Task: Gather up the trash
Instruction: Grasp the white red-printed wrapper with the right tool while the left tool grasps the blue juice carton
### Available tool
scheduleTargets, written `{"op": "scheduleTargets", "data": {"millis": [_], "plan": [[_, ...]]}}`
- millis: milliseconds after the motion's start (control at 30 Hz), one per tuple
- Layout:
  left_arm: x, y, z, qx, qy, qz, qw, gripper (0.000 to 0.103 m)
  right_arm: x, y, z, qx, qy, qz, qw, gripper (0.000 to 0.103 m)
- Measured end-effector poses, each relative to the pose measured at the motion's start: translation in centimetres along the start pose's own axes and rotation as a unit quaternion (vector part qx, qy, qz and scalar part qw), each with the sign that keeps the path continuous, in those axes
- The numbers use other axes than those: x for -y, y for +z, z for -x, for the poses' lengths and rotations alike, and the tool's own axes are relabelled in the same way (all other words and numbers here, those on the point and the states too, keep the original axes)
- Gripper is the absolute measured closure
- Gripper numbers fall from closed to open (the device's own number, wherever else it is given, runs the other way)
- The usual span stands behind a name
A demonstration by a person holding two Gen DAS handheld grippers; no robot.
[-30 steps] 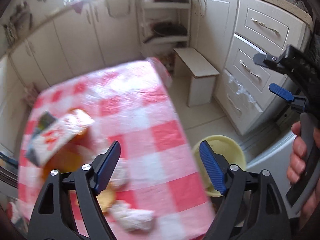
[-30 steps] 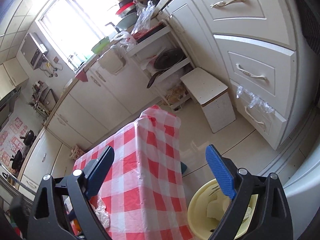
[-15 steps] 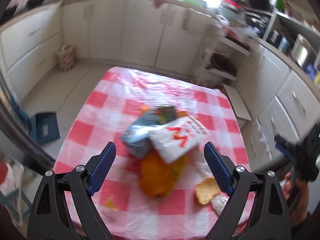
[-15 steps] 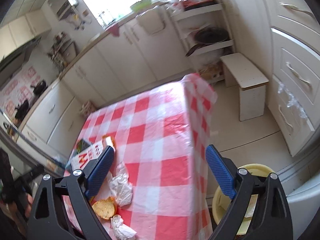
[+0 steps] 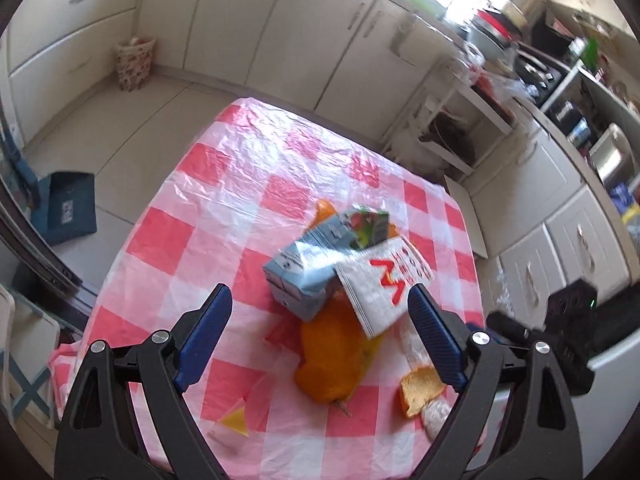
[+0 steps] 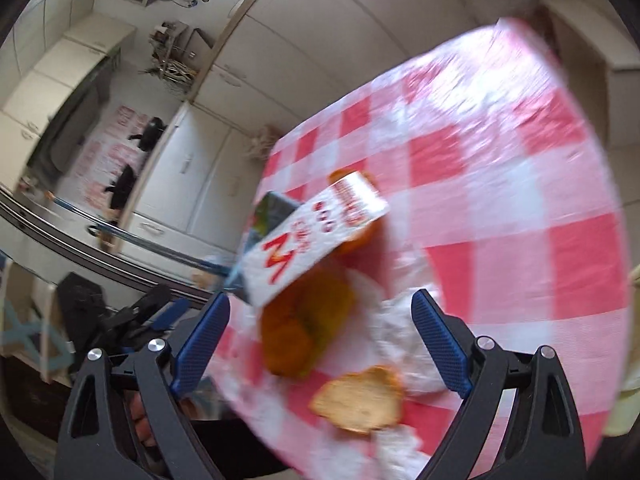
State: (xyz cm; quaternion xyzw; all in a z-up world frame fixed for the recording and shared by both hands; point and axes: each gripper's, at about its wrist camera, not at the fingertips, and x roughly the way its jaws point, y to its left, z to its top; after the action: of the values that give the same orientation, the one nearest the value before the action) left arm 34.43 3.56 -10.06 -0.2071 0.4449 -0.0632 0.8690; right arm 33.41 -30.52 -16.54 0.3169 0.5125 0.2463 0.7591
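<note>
Trash lies on a red-and-white checked table [image 5: 224, 216]: a grey-blue juice carton [image 5: 316, 264], a white packet with a red M [image 5: 380, 284], an orange bag [image 5: 336, 356], a piece of bread [image 5: 420, 390] and crumpled white paper [image 5: 434, 418]. My left gripper [image 5: 320, 332] is open and empty, hovering above the pile. My right gripper [image 6: 320, 344] is open and empty, close over the orange bag [image 6: 304, 328] and bread [image 6: 360, 398]. The white packet [image 6: 312, 236] and crumpled paper [image 6: 396, 332] lie just beyond it. The right gripper also shows in the left wrist view [image 5: 532, 336].
White kitchen cabinets [image 5: 256, 28] line the walls. A dark blue dustpan [image 5: 70, 208] lies on the floor left of the table. A small yellow scrap [image 5: 236, 422] lies near the table's front edge. A pale yellow bin edge [image 6: 628, 360] shows at far right.
Both grippers have swung toward the trash pile. The right gripper turned from the bin and floor to sit close over the bread and orange bag. Both stay open.
</note>
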Motion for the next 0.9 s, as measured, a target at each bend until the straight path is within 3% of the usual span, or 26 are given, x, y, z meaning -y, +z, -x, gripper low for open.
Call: {"op": "scheduleTargets", "data": {"millis": [200, 367, 467, 533, 567, 633, 767, 900], "plan": [[-2.2, 1.1, -0.9, -0.006, 0.011, 0.031, 0.9994, 0.017, 0.6, 0.0, -4.8, -0.037, 0.072, -0.077, 0.994, 0.016], [-3.3, 1.2, -1.3, -0.015, 0.006, 0.046, 0.9988, 0.017, 0.7, 0.0, -7.4, -0.046, 0.119, -0.127, 0.984, 0.027], [-3.8, 1.5, -1.5, -0.018, 0.009, 0.043, 0.9989, 0.017, 1.4, 0.1, -7.8, -0.036, 0.131, -0.153, 0.979, 0.044], [-4.0, 1.7, -1.8, -0.019, 0.016, 0.037, 0.999, 0.017, 1.9, 0.4, -8.0, -0.028, 0.141, -0.164, 0.976, 0.066], [-4.0, 1.9, -1.9, -0.02, 0.023, 0.031, 0.9991, 0.017, 2.0, 0.5, -8.0, -0.025, 0.143, -0.164, 0.976, 0.072], [-3.7, 2.1, -2.3, -0.017, 0.047, 0.012, 0.9987, 0.017, 2.0, 0.8, -7.4, -0.012, 0.147, -0.156, 0.977, 0.094], [-2.6, 2.6, -3.8, -0.027, 0.063, -0.032, 0.9971, 0.017, 1.0, 2.0, -4.9, 0.025, 0.155, -0.115, 0.981, 0.098], [0.2, 2.1, -6.1, -0.045, 0.082, -0.11, 0.9895, 0.017, -0.6, 3.3, -1.3, 0.074, 0.12, -0.044, 0.989, 0.098]]}}
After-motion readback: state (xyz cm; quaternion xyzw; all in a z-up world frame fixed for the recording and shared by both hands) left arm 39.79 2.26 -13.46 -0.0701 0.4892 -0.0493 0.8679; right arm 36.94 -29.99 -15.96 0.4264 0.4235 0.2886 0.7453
